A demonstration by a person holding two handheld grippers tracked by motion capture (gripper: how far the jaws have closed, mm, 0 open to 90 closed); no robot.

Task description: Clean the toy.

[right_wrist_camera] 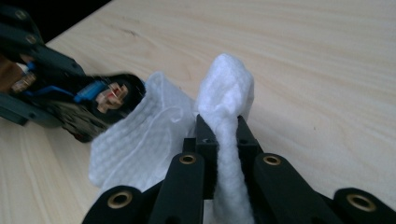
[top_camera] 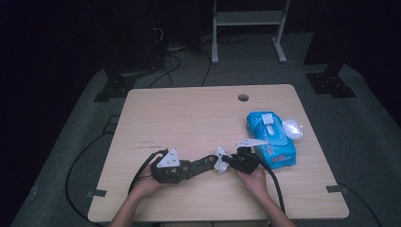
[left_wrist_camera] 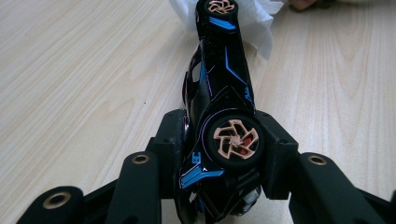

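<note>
1. You are holding a black toy car (left_wrist_camera: 219, 107) clamped in your left gripper (top_camera: 189, 166), its jaws pressing on the body either side of a copper-spoked wheel (left_wrist_camera: 236, 142), as the left gripper view is showing

2. You are holding a white wipe (right_wrist_camera: 224, 135) pinched tight between the closed jaws of your right gripper (top_camera: 227, 161), with a fold of it standing up above the tips and the rest draping toward the car

3. You are keeping the car low over the near middle of the wooden table (top_camera: 189, 113), its far end pointing at the right gripper, where the wipe is meeting it; the right gripper view is showing the cloth lying against the car's end, though whether it is pressing or merely touching is hard to tell

4. The blue pack of wipes (top_camera: 269, 138) is sitting just beyond your right hand (top_camera: 255, 182), well to the right of the table, its flap (top_camera: 292, 127) open

5. Judging by this, you are wiping the car clean: the wipe is out of the pack and the car is secured, so the set-up is done, and the cleaning looks to be at the far end only

6. The flanks, the wheels and the end inside the left jaws appear to be waiting, and reaching that last part will likely be calling for a fresh grip
</note>
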